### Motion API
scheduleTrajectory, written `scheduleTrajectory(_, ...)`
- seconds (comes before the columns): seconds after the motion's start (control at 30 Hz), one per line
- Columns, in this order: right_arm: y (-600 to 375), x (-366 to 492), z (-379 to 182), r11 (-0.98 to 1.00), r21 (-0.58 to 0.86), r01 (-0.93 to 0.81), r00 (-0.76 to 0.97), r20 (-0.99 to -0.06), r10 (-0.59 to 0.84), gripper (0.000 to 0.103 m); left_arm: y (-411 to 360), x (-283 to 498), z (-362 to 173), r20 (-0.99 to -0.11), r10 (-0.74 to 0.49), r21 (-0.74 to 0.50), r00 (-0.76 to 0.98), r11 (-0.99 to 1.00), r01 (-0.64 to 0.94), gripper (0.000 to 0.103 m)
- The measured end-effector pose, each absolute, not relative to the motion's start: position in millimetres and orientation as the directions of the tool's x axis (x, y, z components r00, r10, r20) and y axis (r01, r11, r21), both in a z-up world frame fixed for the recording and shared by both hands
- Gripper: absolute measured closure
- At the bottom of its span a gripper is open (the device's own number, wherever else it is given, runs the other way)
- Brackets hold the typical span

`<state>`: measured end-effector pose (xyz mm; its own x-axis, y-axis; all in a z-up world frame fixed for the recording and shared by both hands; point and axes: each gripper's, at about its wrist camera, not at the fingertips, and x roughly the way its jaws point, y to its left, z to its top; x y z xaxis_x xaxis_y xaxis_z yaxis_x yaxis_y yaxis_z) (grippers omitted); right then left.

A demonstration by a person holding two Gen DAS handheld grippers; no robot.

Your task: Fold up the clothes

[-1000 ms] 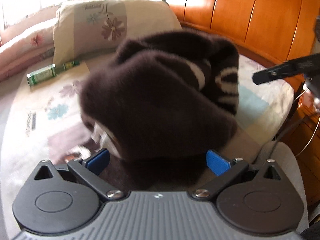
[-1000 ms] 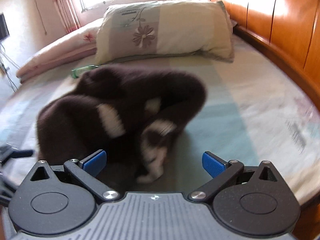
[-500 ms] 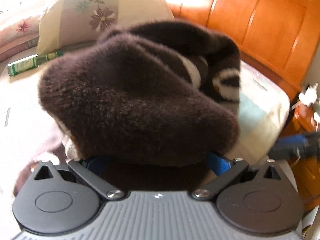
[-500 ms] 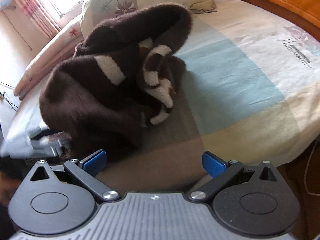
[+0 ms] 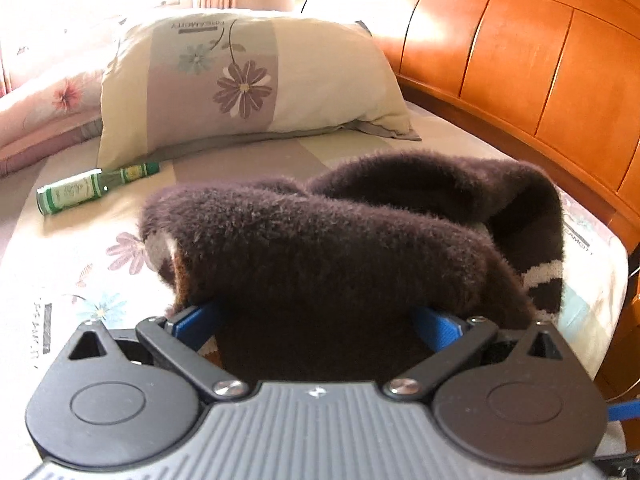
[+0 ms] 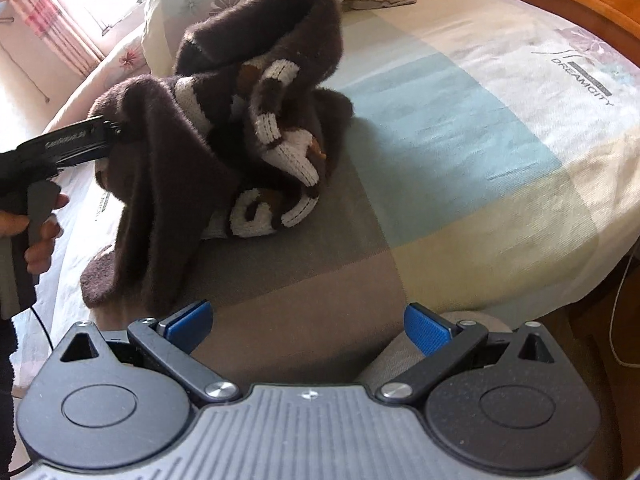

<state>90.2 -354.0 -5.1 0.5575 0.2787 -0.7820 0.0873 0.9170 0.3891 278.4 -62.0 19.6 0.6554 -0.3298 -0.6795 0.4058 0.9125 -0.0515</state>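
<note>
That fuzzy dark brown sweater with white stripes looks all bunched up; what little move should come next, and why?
Probably bring the empty, open right claw forward to take a free edge of the fuzzy dark brown sweater. It lies crumpled on the bed sheet, lifted at one side only, where the left claw reaches into it.

Bare bedsheet (image 6: pixel 460 128) right of crumpled sweater (image 6: pixel 224 120); bottle (image 5: pixel 94 186) left.
</note>
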Motion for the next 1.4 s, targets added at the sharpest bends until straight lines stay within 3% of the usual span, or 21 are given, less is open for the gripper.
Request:
scheduleTrajectory(0.33, -332.1, 98.3, 10.3, 0.92, 0.393, 0.002, 0.562, -0.761, 0.324, 0.0, -52.1, 207.1, -2.7, -0.684, -0.401, -0.103, 0.61, 0.88, 0.463, 0.001)
scheduleTrajectory(0.7, -312.4, 104.4, 20.7, 0.92, 0.388, -0.056, 0.56, -0.751, 0.351, 0.0, -91.6, 217.7, -34.9, -0.721, -0.317, 0.0, 0.616, 0.889, 0.457, 0.001)
scheduleTrajectory(1.0, -319.7, 106.5, 12.8, 0.915, 0.403, -0.022, 0.553, -0.757, 0.347, 0.0, -68.5, 196.7, -17.0, -0.637, -0.148, 0.14, 0.757, 0.943, 0.302, 0.001)
scheduleTrajectory(1.17, -322.4, 106.7, 10.0, 0.909, 0.416, -0.012, 0.552, -0.756, 0.353, 0.0, -32.2, 190.3, -14.9, -0.618, -0.058, 0.094, 0.784, 0.985, 0.147, 0.0)
scheduleTrajectory(1.3, -321.2, 107.7, 9.5, 0.906, 0.423, -0.022, 0.549, -0.752, 0.365, 0.0, -33.4, 190.1, -12.2, -0.636, -0.137, 0.016, 0.76, 0.982, 0.191, 0.001)
scheduleTrajectory(1.4, -319.0, 107.8, 9.8, 0.905, 0.424, -0.027, 0.545, -0.753, 0.369, 0.0, -54.3, 192.1, -18.5, -0.631, -0.189, 0.027, 0.753, 0.964, 0.264, 0.001)
